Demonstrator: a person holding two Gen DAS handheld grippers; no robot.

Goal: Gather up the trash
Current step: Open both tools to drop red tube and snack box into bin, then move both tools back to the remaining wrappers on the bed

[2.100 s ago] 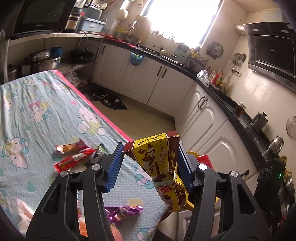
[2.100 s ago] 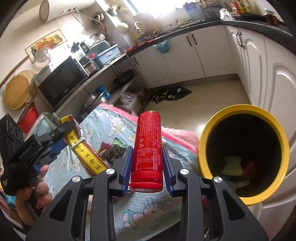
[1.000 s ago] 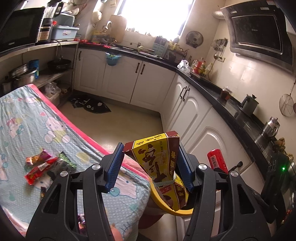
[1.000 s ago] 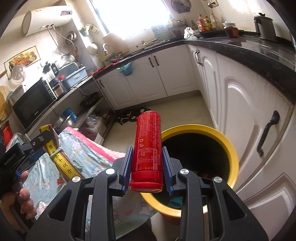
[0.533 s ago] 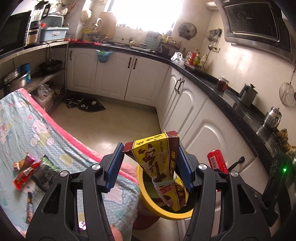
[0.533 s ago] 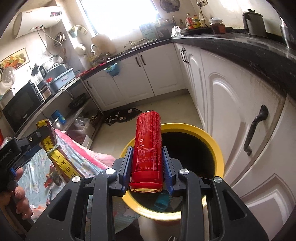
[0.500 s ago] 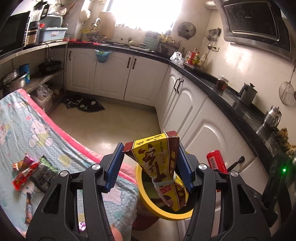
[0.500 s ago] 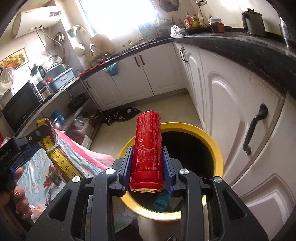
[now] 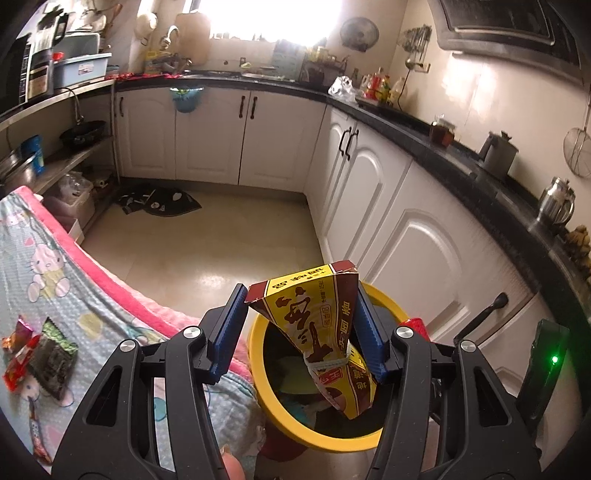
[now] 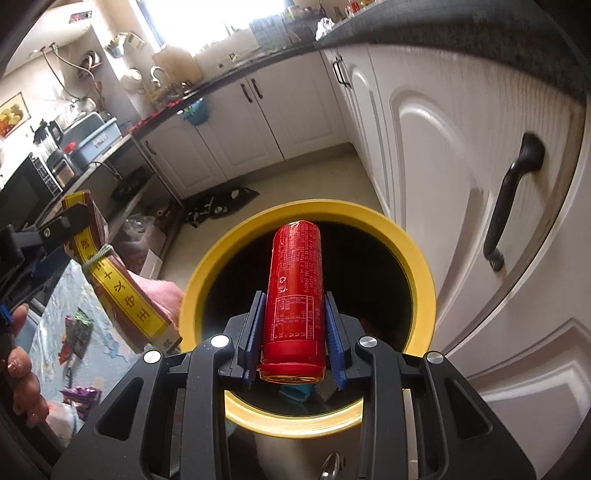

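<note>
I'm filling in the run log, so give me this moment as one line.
left gripper: shut on carton | right gripper: shut on red can | both over yellow bin | wrappers on table

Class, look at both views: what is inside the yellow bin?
Inside the yellow bin the depths are dark. A teal scrap shows at the bottom, with pale litter nearby. The can and box, held above, hide the rest.

White cabinets, black countertop, bright window
</note>
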